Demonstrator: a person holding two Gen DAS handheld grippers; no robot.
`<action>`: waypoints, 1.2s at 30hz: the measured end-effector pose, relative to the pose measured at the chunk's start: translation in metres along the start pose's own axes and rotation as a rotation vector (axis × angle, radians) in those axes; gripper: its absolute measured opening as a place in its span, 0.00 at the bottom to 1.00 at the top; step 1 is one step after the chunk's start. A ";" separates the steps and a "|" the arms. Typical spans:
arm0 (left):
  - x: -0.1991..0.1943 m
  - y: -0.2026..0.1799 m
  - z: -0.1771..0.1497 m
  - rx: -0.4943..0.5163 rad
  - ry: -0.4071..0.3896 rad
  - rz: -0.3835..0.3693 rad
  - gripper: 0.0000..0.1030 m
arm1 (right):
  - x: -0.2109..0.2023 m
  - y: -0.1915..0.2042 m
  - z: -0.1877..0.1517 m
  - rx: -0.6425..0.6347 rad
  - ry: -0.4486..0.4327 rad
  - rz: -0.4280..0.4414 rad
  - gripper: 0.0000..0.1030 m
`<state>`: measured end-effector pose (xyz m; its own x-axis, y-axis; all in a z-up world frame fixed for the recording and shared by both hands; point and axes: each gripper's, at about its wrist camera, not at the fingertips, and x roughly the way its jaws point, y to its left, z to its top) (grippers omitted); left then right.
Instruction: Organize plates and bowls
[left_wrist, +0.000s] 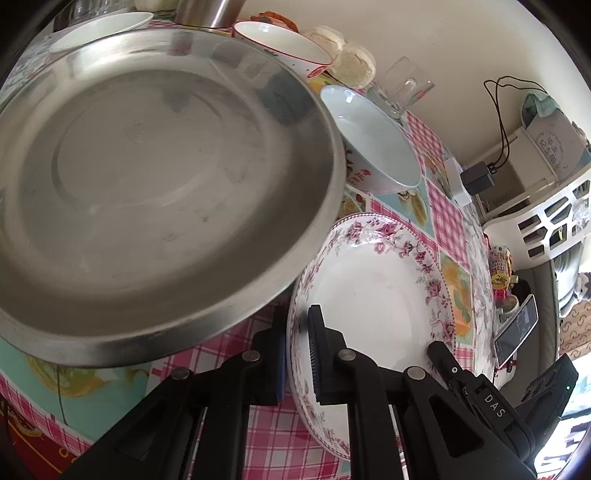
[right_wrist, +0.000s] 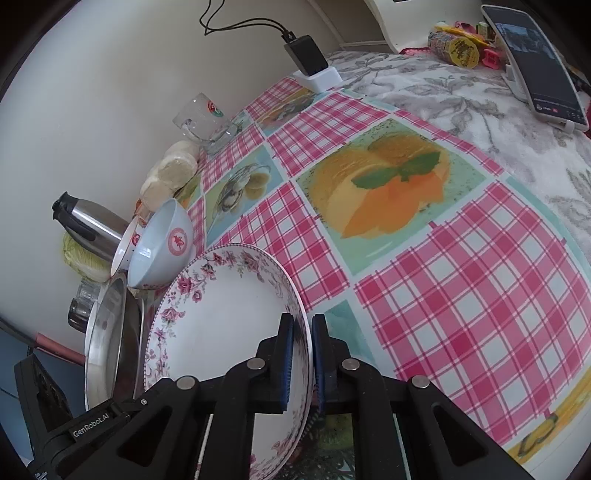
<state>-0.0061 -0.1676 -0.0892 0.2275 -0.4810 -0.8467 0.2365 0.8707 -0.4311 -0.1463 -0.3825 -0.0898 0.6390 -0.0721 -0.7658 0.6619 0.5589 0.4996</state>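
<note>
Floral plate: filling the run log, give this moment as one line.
left gripper: shut on white floral-rimmed ceramic plate | right gripper: shut on same plate | round steel pan: beside it

steel pan (left_wrist: 155, 192): brushed metal, dull sheen | flowery plate (left_wrist: 373, 295): glossy ceramic | tablecloth (right_wrist: 461, 295): smooth shiny plastic | flask (right_wrist: 92, 227) at 9 o'clock: polished metal

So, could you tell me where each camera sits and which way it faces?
Left wrist: on the left gripper, facing the steel pan and floral plate; its fingers clamp the plate's rim.
Right wrist: on the right gripper, facing across the checked tablecloth toward the wall; its fingers clamp the same plate.
Shared: the plate, pan and blue bowl.
</note>
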 end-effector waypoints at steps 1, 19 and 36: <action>-0.001 -0.001 0.000 0.011 0.001 -0.001 0.10 | -0.001 -0.002 0.001 0.002 -0.004 -0.002 0.10; -0.021 -0.039 0.007 0.177 -0.052 -0.052 0.10 | -0.028 -0.016 0.007 0.046 -0.076 -0.004 0.08; -0.066 -0.025 0.025 0.183 -0.129 -0.111 0.10 | -0.067 0.035 0.012 -0.046 -0.219 0.023 0.08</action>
<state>-0.0029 -0.1597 -0.0147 0.3069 -0.5918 -0.7453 0.4308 0.7847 -0.4457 -0.1612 -0.3675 -0.0158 0.7268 -0.2335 -0.6459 0.6307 0.5993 0.4930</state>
